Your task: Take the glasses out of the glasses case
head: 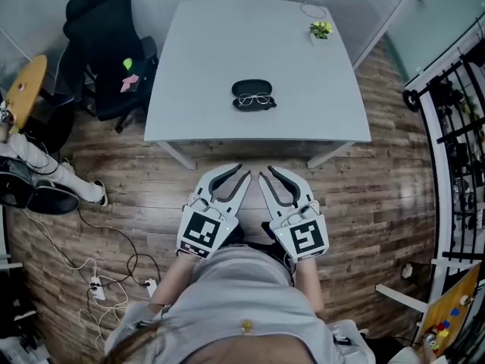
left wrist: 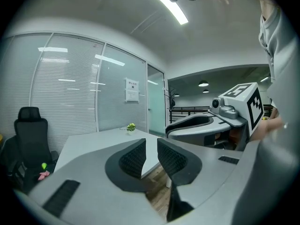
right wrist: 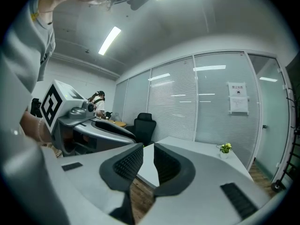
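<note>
On the white table (head: 204,51), near its front edge, lies a black glasses case (head: 252,88). It is open, and clear-lensed glasses (head: 255,100) rest along its near side. Both grippers hang over the floor in front of the table, close to the person's body and well short of the case. My left gripper (head: 244,172) (left wrist: 151,146) has its jaws drawn together with only a sliver between the tips and nothing in them. My right gripper (head: 265,172) (right wrist: 148,153) beside it is in the same state. Neither gripper view shows the case.
A small potted plant (head: 320,30) stands at the table's far right corner. A black office chair (head: 106,44) is to the table's left. Cables and a power strip (head: 95,285) lie on the wooden floor at the left. Black racks (head: 455,120) line the right side.
</note>
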`<state>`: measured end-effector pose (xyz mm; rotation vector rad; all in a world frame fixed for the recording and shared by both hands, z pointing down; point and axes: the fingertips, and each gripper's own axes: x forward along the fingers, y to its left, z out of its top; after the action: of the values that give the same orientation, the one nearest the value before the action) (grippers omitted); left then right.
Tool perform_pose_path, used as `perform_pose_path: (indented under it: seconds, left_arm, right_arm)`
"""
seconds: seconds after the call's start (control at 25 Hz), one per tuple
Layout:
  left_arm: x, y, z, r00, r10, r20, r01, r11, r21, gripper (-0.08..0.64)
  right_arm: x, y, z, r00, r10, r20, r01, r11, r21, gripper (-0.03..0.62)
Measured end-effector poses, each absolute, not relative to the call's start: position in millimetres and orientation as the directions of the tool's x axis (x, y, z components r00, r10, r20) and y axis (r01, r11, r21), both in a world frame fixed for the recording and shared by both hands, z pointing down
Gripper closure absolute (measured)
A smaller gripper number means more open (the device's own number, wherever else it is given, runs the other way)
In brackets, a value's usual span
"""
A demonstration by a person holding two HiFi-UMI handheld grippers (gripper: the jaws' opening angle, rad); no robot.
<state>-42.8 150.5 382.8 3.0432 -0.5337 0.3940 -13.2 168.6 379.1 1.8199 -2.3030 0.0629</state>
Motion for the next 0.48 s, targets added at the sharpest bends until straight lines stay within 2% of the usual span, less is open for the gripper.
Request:
perform_pose_path:
  seconds: [0.48]
  left_arm:
    - [-49.3, 103.6, 389.1, 0.921, -0.293, 0.255, -0.304, -0.953, 0.002, 0.469]
  right_arm:
    - [-17.6, 123.2, 391.4, -0.172, -0.963, 0.208, -0.978, 0.193, 0.085, 0.526]
